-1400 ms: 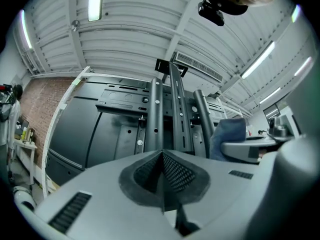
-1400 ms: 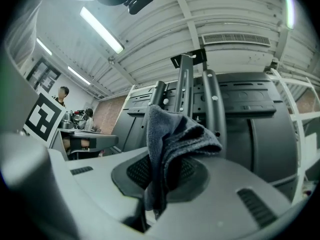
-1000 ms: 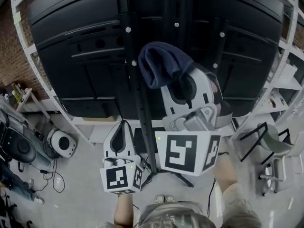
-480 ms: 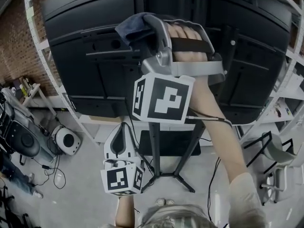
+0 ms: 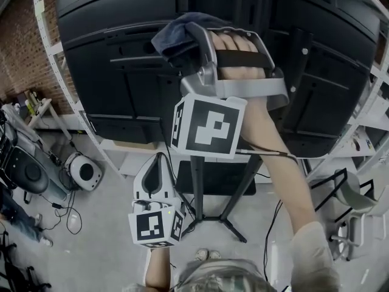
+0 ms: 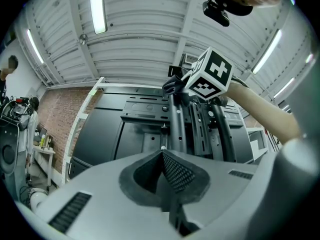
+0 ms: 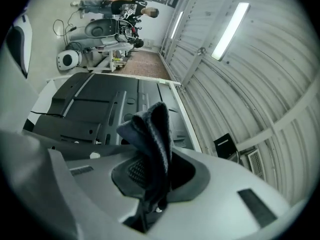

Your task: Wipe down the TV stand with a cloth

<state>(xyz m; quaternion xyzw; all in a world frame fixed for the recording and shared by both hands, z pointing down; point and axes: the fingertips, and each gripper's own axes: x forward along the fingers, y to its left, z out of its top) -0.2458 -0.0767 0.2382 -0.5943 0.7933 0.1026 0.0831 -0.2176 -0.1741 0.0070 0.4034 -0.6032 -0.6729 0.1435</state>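
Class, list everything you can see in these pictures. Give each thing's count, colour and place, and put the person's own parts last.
cloth: one, dark blue, pinched in the raised gripper, in front of the TV back.
TV stand: one, black, upright post with splayed feet, centre.
TV back: one, black, across the top.
frame: one, white, round the TV.
round device: one, white and grey, on the floor at left.
chair: one, grey, on the floor at right.
brick wall: one, reddish brown, far left.
right gripper: one, grey, shut on the cloth, held high.
left gripper: one, grey, shut and empty, held low.
forearm: one, bare, behind the right gripper.
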